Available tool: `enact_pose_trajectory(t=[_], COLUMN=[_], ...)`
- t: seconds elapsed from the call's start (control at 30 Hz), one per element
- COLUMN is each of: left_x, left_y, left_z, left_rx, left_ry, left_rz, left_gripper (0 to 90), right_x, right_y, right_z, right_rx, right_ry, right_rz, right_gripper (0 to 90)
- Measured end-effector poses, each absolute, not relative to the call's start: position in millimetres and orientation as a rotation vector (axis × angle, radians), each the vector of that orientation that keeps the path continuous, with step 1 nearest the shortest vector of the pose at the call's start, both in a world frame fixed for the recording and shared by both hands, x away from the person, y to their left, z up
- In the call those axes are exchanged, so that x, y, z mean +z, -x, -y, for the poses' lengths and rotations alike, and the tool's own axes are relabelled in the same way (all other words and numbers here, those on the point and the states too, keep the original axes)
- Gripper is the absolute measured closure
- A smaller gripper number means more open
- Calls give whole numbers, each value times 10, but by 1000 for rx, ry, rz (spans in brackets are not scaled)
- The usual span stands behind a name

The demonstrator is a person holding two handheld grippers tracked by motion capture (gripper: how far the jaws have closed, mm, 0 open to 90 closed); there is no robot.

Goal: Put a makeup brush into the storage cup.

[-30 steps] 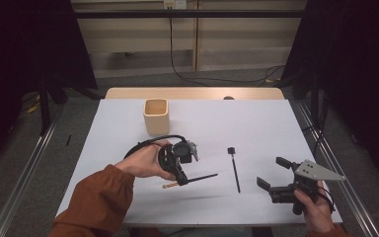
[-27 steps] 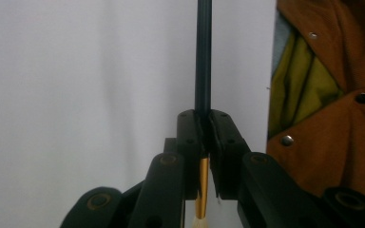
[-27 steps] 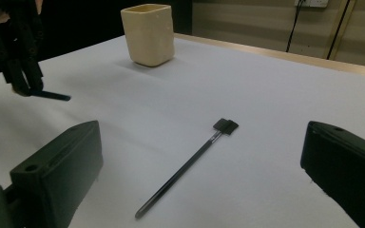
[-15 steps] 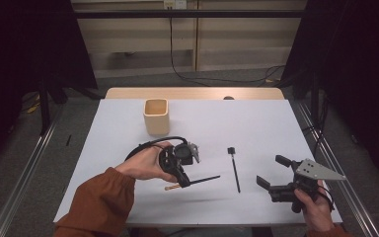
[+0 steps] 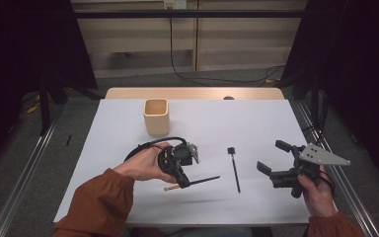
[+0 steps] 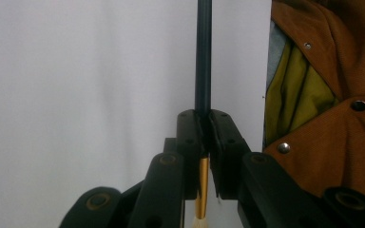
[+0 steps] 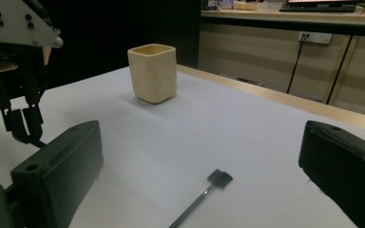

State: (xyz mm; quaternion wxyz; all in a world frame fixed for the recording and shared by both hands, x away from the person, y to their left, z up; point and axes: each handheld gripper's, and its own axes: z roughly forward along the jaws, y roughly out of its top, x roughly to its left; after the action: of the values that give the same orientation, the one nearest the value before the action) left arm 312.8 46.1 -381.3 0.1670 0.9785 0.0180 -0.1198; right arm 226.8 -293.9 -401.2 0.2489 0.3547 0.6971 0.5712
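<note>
A slim brush (image 5: 202, 179) with a dark handle, gold ferrule and pale bristles hangs just above the white table, level, handle pointing right. My left gripper (image 5: 182, 182) is shut on it, jaws pointing down. In the left gripper view the jaws (image 6: 204, 124) clamp the brush (image 6: 203, 57) where handle meets ferrule. A second thin black tool (image 5: 235, 170) with a small square head lies between the hands, also seen as the black tool (image 7: 204, 194) ahead of my right gripper (image 7: 199, 156). My right gripper (image 5: 271, 157) is held open and empty at the table's right.
A beige square cup (image 5: 156, 116) stands upright at the back left of the table (image 5: 256, 118); in the right gripper view the cup (image 7: 153, 72) is beyond the left gripper (image 7: 24, 123). The person's brown jacket (image 6: 328, 104) is close behind the brush.
The right gripper has lifted a little off the table. The left hand and the brush it holds have stayed where they were.
</note>
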Motion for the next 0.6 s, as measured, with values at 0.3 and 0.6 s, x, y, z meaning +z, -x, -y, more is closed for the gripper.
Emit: enact_pose_trajectory(t=[0.3, 0.6], left_x=[-3801, -3791], left_y=[-3137, -3134], left_z=[-480, -480], left_rx=[-352, -350], left_ry=[-2773, -2786], left_rz=[-65, -47], left_gripper=[834, 835], right_x=[-3803, -3797], right_y=[-2467, -2567], right_z=[2870, 2704], right_rx=[1587, 1617], right_ry=[-902, -847], right_rz=[-1915, -2061], right_gripper=[0, 1])
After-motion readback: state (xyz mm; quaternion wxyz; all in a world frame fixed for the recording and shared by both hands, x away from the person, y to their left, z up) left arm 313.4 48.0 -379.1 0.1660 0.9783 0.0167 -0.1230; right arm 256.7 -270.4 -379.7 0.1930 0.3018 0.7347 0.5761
